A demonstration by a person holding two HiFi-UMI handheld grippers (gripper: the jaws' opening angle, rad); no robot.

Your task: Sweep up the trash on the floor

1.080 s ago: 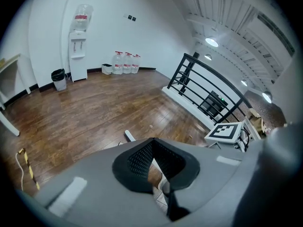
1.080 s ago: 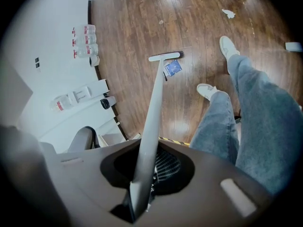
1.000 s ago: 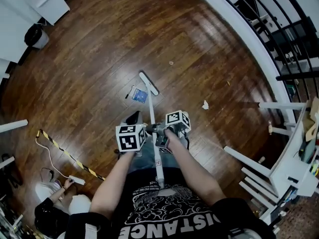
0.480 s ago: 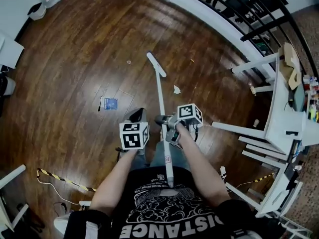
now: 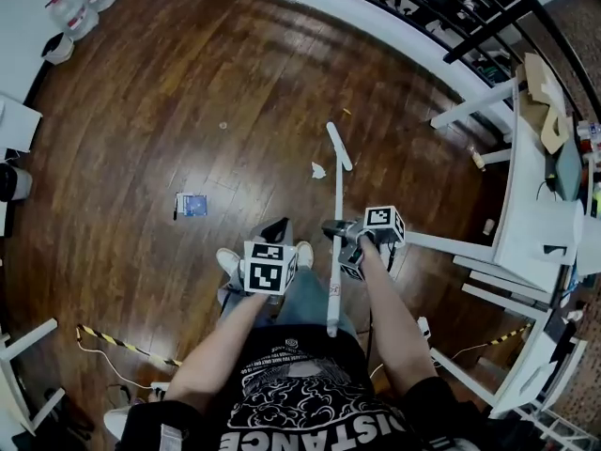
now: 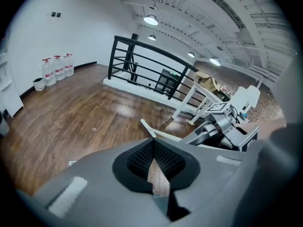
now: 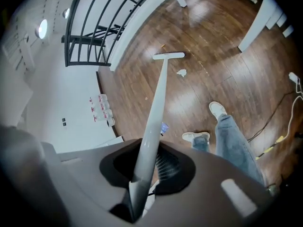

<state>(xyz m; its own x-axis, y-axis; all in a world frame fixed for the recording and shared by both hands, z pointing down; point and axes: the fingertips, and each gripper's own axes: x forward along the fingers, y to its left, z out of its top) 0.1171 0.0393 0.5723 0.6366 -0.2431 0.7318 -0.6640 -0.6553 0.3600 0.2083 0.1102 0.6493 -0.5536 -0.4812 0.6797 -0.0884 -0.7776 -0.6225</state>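
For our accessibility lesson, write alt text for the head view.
Seen from above, a person's right gripper is clamped on a white broom, its head next to a white paper scrap on the wooden floor. The left gripper is shut and empty, and a small blue item lies further left.

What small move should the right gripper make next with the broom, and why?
Probably swing the broom head slightly to the person's left and draw it back over the white paper scrap. The right gripper has its jaws shut on the handle, and the head lies just beside the scrap, on its far side. A short pull would likely catch it.
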